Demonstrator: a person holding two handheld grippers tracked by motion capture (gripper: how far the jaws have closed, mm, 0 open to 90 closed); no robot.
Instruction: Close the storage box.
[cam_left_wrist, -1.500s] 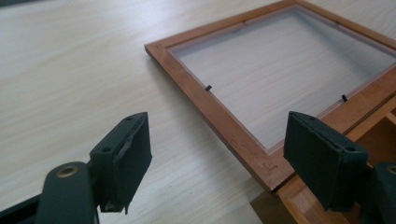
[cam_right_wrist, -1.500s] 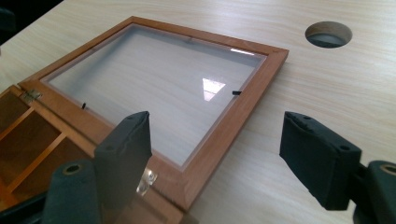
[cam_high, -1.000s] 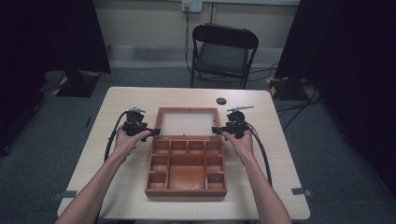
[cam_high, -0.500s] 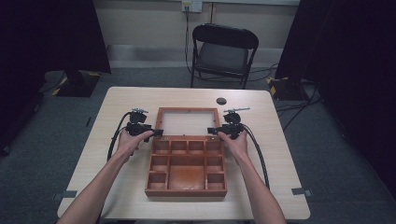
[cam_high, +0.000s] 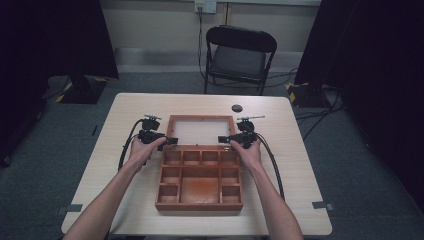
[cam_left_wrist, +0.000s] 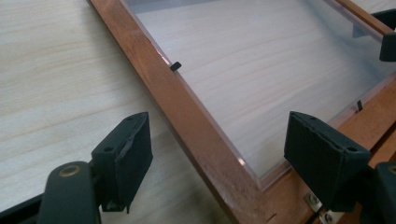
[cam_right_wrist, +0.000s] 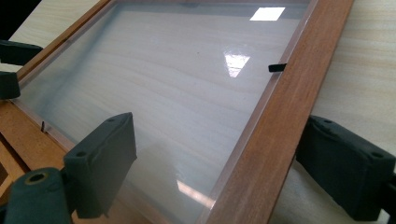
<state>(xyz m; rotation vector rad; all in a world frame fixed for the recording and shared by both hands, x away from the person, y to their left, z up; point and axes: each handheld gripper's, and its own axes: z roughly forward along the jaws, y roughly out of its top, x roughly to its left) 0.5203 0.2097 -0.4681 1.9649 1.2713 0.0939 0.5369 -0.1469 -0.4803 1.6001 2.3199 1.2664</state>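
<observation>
A brown wooden compartment box lies on the table, its lid folded flat behind it with a clear pane. My left gripper sits at the lid's left rail near the hinge. Its jaws have just been opening and straddle the rail without pressing it. My right gripper is at the lid's right rail. Its jaws have also just been opening, one over the pane and one outside the rail. Neither gripper holds anything.
A small black round object lies on the table behind the lid. A black folding chair stands beyond the far edge. Cables trail from both grippers along the table beside the person's forearms.
</observation>
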